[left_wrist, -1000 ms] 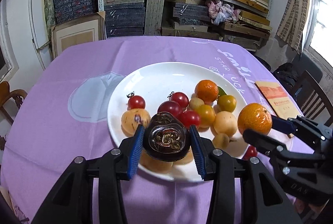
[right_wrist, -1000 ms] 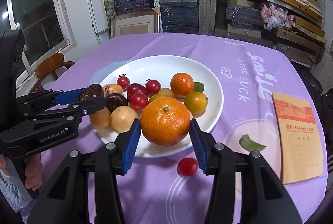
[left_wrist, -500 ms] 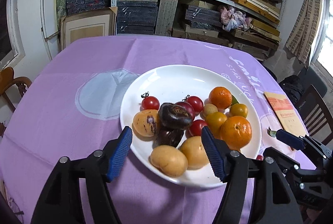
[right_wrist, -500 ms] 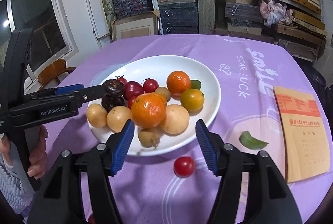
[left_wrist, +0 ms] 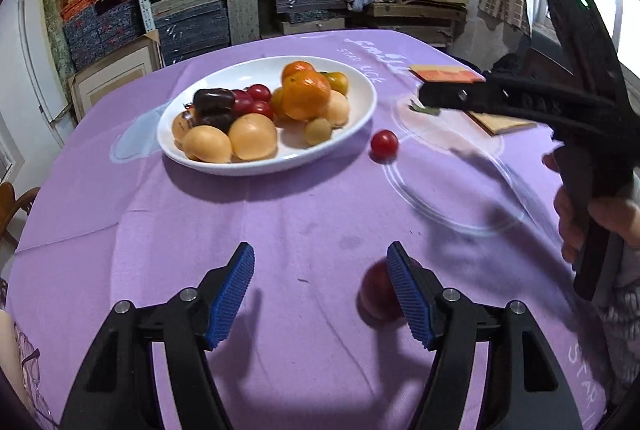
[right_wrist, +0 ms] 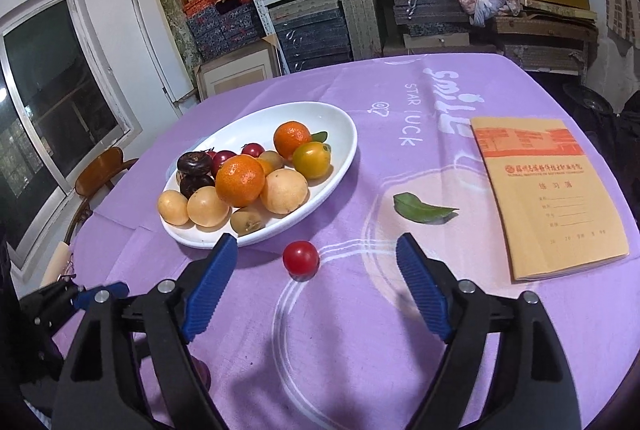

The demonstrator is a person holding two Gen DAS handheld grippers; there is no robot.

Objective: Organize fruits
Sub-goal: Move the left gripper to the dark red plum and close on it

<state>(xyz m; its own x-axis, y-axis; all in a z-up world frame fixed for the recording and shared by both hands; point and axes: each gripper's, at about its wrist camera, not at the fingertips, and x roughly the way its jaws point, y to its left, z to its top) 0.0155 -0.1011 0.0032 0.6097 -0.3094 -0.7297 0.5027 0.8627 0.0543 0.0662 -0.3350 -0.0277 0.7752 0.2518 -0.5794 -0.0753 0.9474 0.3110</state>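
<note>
Fruits sit mostly heaped on the white plate [right_wrist: 344,154], filling its near half: two oranges, pale yellow round fruits, dark purple ones and small red tomatoes, piled close so they prop each other and do not roll. One cherry tomato [right_wrist: 301,258] lies loose on the purple tablecloth [right_wrist: 360,350], just off the plate's rim at about 5 o'clock, and a second red fruit [left_wrist: 378,296], blurred, lies nearer the table edge. The right gripper [right_wrist: 316,282] points at the cherry tomato from 6 o'clock, its jaws opening with nothing between them, likely to take that stray. The left gripper [left_wrist: 320,290] hangs released and empty over bare cloth, the blurred red fruit partly hidden behind its right finger at 3 o'clock. A green leaf [right_wrist: 424,212] and a tan notebook [right_wrist: 548,194] lie well apart at the plate's 3 o'clock.
</note>
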